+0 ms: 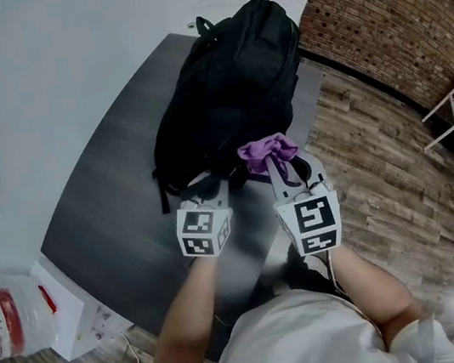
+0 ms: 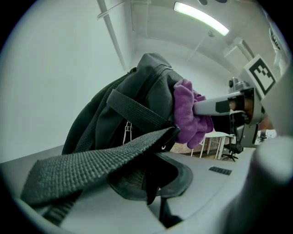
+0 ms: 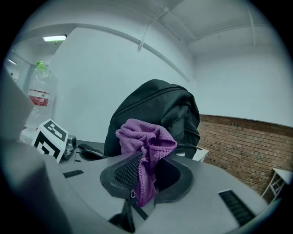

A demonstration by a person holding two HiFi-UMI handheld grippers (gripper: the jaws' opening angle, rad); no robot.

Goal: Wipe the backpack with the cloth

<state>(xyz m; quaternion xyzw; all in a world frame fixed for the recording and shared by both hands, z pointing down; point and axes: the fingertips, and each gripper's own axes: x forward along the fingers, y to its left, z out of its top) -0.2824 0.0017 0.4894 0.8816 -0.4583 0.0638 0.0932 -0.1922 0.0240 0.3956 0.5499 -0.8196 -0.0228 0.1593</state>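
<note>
Here, right hand-held gripper (image 3: 143, 176) pinches cloth (image 3: 147, 137); left hand-held gripper (image 2: 151, 180) seemingly clamps backpack strap (image 2: 91, 168).

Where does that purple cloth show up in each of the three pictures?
Head view: purple cloth at centre, in the right gripper, by the backpack.
Left gripper view: right of centre, against the backpack.
Right gripper view: centre, between its jaws.
Shared landmark: the backpack behind it.

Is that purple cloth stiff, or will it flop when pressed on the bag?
Probably floppy: the purple cloth bunches and droops from the right gripper's jaws. Likely light, and it should mould against the backpack.
</note>
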